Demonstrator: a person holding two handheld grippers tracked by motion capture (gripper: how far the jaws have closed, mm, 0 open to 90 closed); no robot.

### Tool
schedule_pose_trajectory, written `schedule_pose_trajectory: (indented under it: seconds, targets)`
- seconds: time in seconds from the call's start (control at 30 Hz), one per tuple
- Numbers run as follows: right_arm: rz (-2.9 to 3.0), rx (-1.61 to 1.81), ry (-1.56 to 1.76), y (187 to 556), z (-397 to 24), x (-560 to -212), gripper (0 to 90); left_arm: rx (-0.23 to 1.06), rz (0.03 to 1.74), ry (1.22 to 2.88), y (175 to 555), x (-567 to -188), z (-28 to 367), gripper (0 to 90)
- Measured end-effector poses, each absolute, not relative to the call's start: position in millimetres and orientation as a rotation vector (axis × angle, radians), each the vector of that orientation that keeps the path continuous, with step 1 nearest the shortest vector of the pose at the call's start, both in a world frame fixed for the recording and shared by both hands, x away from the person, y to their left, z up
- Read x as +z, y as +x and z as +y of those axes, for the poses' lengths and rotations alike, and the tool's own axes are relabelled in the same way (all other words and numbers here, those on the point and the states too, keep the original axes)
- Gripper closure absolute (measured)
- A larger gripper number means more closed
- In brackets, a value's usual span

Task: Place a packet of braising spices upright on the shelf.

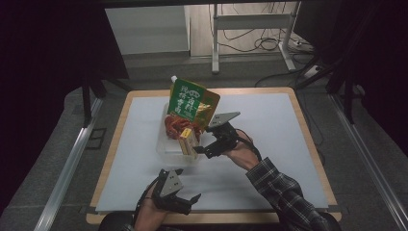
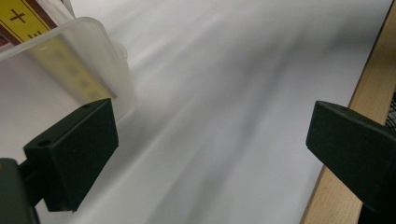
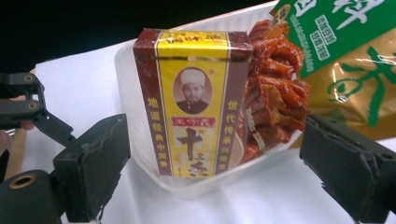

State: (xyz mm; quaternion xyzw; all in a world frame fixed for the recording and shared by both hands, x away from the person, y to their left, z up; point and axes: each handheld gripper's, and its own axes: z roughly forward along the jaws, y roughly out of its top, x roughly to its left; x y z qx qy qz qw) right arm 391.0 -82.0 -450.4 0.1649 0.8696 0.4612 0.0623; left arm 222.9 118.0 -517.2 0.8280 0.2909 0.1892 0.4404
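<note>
White sheeting covers the wooden surface (image 1: 288, 144), with a clear tub (image 1: 166, 147) near its middle. The tub holds a box (image 3: 194, 100) standing upright, a red packet (image 3: 275, 70) and a green pouch (image 1: 192, 103) leaning out over the rim. The right tool (image 3: 212, 163) is spread wide, jaws either side of the box, not touching it. The left tool (image 1: 175, 192) is spread too, empty, low at the near edge. Risk: closing off-centre could tip the box or drag the light tub, since nothing braces it; the pouch may topple.
</note>
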Motion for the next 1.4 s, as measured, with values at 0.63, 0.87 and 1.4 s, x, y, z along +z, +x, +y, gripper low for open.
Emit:
schedule_pose_trajectory:
  seconds: [0.63,0.87,1.4]
  targets:
    - [2.634,1.337,0.533,384,-104,-456,6.2,0.47,0.723,2.055,223,-518,118,1.9]
    - [2.646,1.309,0.553,381,-113,-460,4.2,0.472,0.727,2.056,223,-517,119,1.9]
    - [2.644,1.263,0.56,367,-136,-467,0.0,0.47,0.73,2.057,224,-518,118,1.9]
